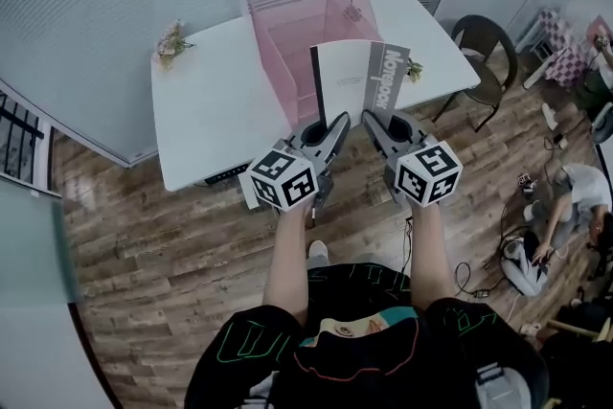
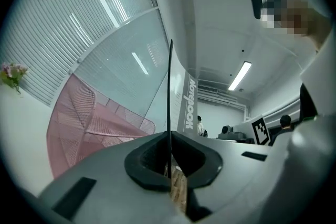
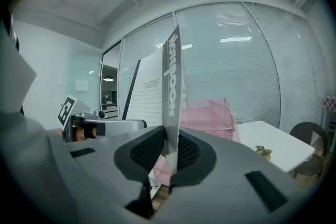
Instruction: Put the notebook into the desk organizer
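A notebook [image 1: 359, 77] with a white cover, a black edge and a grey lettered band is held upright over the table's front edge, just in front of the pink mesh desk organizer [image 1: 297, 34]. My left gripper [image 1: 337, 122] is shut on the notebook's lower left edge; in the left gripper view that thin dark edge [image 2: 170, 92] runs up from the closed jaws of the left gripper [image 2: 170, 152]. My right gripper [image 1: 369, 120] is shut on the lower right side, and in the right gripper view the grey band [image 3: 171, 86] stands pinched in the right gripper [image 3: 170, 152]. The organizer [image 3: 210, 115] lies beyond.
The white table [image 1: 206, 101] carries a small flower bunch [image 1: 172, 40] at the back left and a little plant [image 1: 414, 69] to the right of the notebook. A dark chair [image 1: 484, 53] stands at the table's right end. People sit on the wooden floor [image 1: 565, 196] at far right.
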Demonstrator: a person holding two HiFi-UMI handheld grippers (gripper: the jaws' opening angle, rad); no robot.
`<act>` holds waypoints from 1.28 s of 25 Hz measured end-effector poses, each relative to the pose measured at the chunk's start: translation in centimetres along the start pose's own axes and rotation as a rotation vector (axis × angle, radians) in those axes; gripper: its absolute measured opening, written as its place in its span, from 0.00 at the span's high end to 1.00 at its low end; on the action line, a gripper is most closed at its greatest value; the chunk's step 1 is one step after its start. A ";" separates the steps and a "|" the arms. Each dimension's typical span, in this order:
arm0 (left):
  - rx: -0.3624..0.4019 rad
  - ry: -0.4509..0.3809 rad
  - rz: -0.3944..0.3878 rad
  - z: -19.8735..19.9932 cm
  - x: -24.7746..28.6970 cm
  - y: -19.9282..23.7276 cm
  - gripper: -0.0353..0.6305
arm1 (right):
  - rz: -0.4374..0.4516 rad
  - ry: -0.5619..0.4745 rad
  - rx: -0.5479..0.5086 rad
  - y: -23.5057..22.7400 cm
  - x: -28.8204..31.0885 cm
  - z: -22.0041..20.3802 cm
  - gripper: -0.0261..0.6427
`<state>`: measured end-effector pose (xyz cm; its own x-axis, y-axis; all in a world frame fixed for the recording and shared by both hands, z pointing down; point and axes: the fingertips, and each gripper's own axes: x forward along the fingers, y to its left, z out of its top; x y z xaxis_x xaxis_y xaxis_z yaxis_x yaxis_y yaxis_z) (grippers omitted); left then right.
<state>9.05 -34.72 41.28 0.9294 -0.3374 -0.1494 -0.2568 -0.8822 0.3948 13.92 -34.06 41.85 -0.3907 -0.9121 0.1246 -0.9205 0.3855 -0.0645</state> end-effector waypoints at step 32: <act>0.135 -0.119 0.161 4.5 -2.6 2.8 0.88 | 0.388 -0.037 0.080 -0.2 4.0 6.4 0.93</act>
<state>4.73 -37.82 38.65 0.8380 -0.5064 -0.2031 -0.4395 -0.8471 0.2986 12.64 -38.71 36.01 -0.7073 -0.7058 0.0399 -0.7002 0.6917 -0.1770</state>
